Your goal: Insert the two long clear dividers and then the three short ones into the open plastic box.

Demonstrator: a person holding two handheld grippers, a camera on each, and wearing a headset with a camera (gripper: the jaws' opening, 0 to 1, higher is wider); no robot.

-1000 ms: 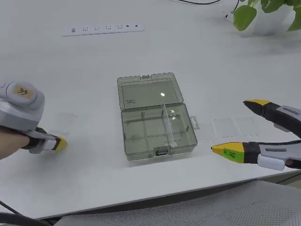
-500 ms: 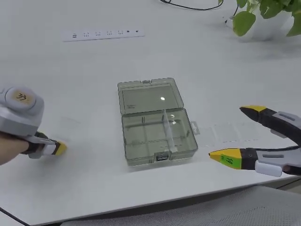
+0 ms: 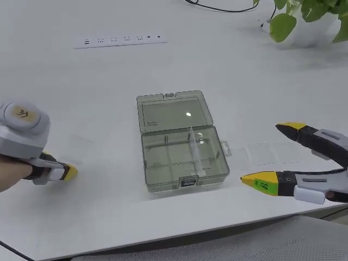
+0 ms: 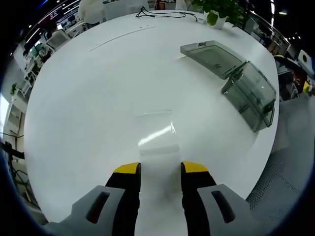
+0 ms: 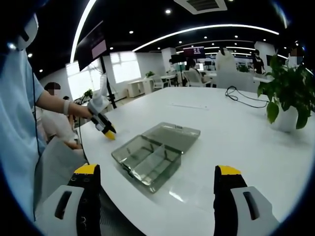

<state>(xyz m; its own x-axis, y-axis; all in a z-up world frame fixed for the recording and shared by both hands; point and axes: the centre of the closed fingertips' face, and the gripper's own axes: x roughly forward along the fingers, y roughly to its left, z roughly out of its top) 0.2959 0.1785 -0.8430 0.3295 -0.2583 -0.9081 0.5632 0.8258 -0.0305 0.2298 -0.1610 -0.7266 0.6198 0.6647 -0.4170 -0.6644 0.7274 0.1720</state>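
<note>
The plastic box [image 3: 184, 157] stands open at mid-desk, its lid [image 3: 174, 111] laid flat behind the base. One long divider [image 3: 194, 153] stands upright in the base, running front to back, right of centre. No second long one can be made out inside.

A clear divider [image 4: 157, 133] lies flat on the desk [image 3: 163, 60], well to the left of the box and just ahead of the left tool [image 4: 161, 169]. By its place apart from the others, it is judged to be the second long one. The short dividers [image 3: 263, 154], seemingly three, lie flat in a row just right of the box, hard to separate against the white top.

Left tool: jaws narrowly apart, low at the desk, nothing gripped as far as can be told; whether the tips touch the divider's near edge cannot be told. Right tool [image 3: 270, 153]: jaws wide and empty, hovering by the short dividers.

Step in hand, as judged: collecting the second long divider, with the short ones not yet begun. The next move calls for lifting a thin, flat, slippery sheet off a smooth top — likely by catching one edge — then turning it upright and aligning it with the wall slots.

A power strip [image 3: 122, 39] and a potted plant [image 3: 304, 16] lie at the far side, well clear of the work.
</note>
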